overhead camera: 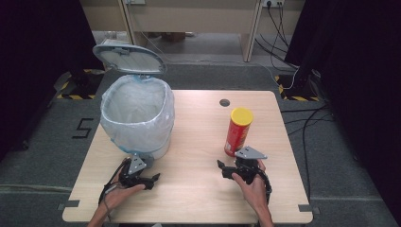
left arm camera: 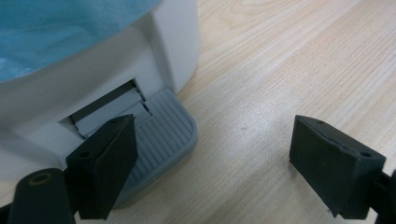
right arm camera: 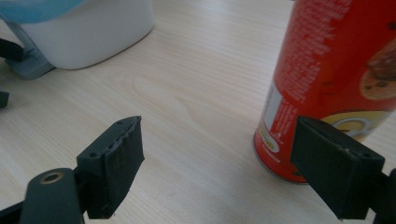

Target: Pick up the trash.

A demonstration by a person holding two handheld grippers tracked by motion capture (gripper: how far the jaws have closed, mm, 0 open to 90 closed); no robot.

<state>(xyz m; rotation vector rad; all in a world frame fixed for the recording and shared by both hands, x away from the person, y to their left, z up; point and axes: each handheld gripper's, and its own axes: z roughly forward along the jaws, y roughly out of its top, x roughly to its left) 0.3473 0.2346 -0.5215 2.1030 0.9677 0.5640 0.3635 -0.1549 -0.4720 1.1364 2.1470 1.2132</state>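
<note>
my left gripper (left arm camera: 212,163) rests 1 jaw on the bin pedal (left arm camera: 159,140), lid (overhead camera: 128,57) up. my right gripper (right arm camera: 233,172), jaws wide and empty, must close around the red can (right arm camera: 336,79) next.

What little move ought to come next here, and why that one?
Probably the right gripper should shift sideways until the red cardboard crisp can with the yellow lid sits between its open jaws. For now the can stands upright, off to one side of the gap, while the white pedal bin's lid is up, with the left gripper at its grey pedal.
</note>
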